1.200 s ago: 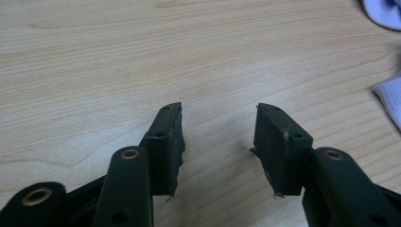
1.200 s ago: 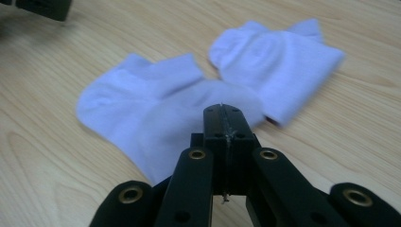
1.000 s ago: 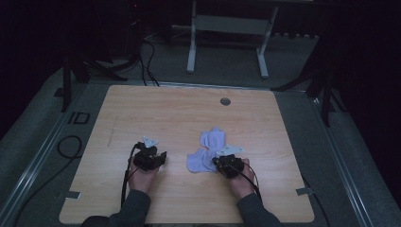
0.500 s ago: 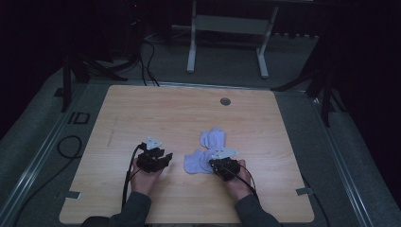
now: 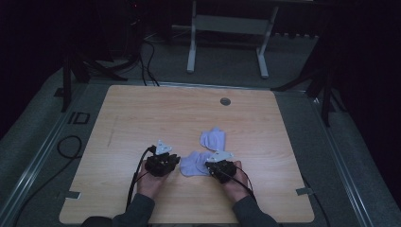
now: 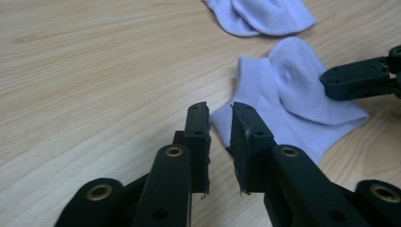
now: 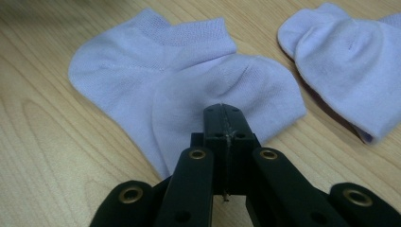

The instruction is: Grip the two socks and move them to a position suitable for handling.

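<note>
Two pale lilac ankle socks lie on the wooden table (image 5: 142, 113). The near sock (image 5: 191, 164) (image 6: 293, 94) (image 7: 142, 61) is folded over itself between the two hands. My right gripper (image 5: 209, 167) (image 7: 226, 112) is shut, its tip pinching the puckered top fold of this sock; it also appears as a black jaw on the sock in the left gripper view. My left gripper (image 5: 176, 163) (image 6: 220, 112) stands narrowly open, low over the table, with the sock's near corner just at its fingertips. The far sock (image 5: 213, 139) (image 6: 265, 14) (image 7: 350, 52) lies loose beyond.
A round cable hole (image 5: 225, 101) sits near the table's far edge. Black cables trail from both grippers across the front of the table. A metal stand (image 5: 227, 23) and floor cables lie beyond the table in the dark.
Both hands have drawn inward: my left gripper slid right up to the near sock's corner, and my right gripper shifted a little left on the sock.
</note>
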A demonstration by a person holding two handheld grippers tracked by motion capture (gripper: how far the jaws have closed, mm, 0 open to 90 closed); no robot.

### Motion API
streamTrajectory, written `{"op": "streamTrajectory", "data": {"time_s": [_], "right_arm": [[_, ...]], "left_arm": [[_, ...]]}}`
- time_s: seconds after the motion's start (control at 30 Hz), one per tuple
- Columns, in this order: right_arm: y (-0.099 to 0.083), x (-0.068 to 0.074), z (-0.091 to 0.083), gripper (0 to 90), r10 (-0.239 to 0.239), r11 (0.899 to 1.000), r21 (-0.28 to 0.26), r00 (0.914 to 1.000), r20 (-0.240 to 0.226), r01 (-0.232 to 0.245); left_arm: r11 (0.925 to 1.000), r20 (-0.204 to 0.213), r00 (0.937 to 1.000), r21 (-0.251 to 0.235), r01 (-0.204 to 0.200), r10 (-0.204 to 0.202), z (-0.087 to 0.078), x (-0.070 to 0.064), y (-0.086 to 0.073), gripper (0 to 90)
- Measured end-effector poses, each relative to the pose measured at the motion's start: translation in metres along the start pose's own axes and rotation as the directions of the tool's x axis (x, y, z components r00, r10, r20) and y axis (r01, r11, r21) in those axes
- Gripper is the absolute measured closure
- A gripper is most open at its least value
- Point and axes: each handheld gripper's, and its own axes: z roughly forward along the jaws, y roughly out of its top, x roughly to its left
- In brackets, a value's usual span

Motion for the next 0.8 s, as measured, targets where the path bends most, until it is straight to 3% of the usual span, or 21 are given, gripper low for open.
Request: {"op": "streamTrajectory", "data": {"time_s": [0.3, 0.4, 0.5, 0.63, 0.8], "right_arm": [[0.0, 0.001, 0.0, 90.0, -0.007, 1.0, 0.001, 1.0, -0.001, 0.007], [0.0, 0.001, 0.0, 90.0, -0.008, 1.0, 0.001, 1.0, -0.002, 0.008], [0.0, 0.001, 0.0, 90.0, -0.009, 1.0, 0.0, 1.0, -0.002, 0.009], [0.0, 0.001, 0.0, 90.0, -0.013, 1.0, 0.001, 0.9999, 0.001, 0.013], [0.0, 0.001, 0.0, 90.0, -0.013, 1.0, 0.0, 0.9999, -0.002, 0.013]], "left_arm": [[0.999, 0.038, 0.9987, 0.028, -0.036, 0.034, 0.011, -0.011, -0.002, 89.3], [0.9989, 0.05, 0.9984, 0.038, -0.029, 0.027, 0.015, -0.013, -0.002, 89.6], [0.9989, 0.05, 0.9987, 0.044, -0.017, 0.014, 0.019, -0.014, -0.004, 89.7], [0.998, 0.051, 0.9983, 0.055, -0.03, 0.027, 0.023, -0.017, -0.005, 89.6], [0.998, 0.029, 0.9993, 0.057, -0.026, 0.024, 0.023, -0.019, -0.005, 89.8]]}}
